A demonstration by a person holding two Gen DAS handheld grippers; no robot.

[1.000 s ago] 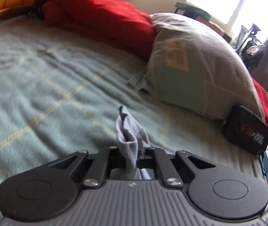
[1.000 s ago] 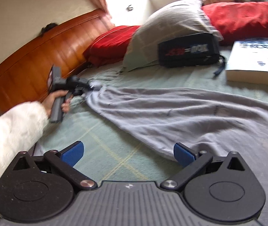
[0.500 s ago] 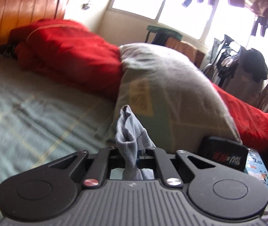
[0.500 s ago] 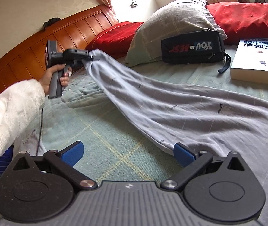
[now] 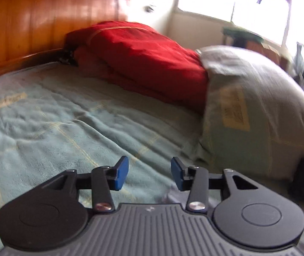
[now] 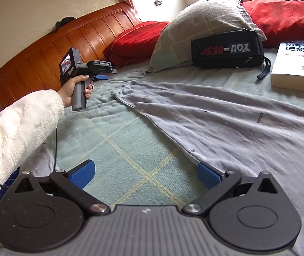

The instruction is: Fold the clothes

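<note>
So at 9 o'clock a fluffy white sleeve [image 6: 17, 123] ends in a hand [image 6: 75, 87] gripping the left tool [image 5: 145, 173], blue pads spread, nothing in it. Wrinkly grey garment [image 6: 226, 117] lies flat across the checked green bed [image 6: 113, 147], running from center to 3 o'clock. Right tool [image 6: 145, 173] is wide apart too, its right pad [image 6: 208, 176] touching the hem.

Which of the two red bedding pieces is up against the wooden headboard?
The folded red blanket left of the grey pillow lies against the headboard. The other red bedding lies right of the pillow, behind the book.
</note>
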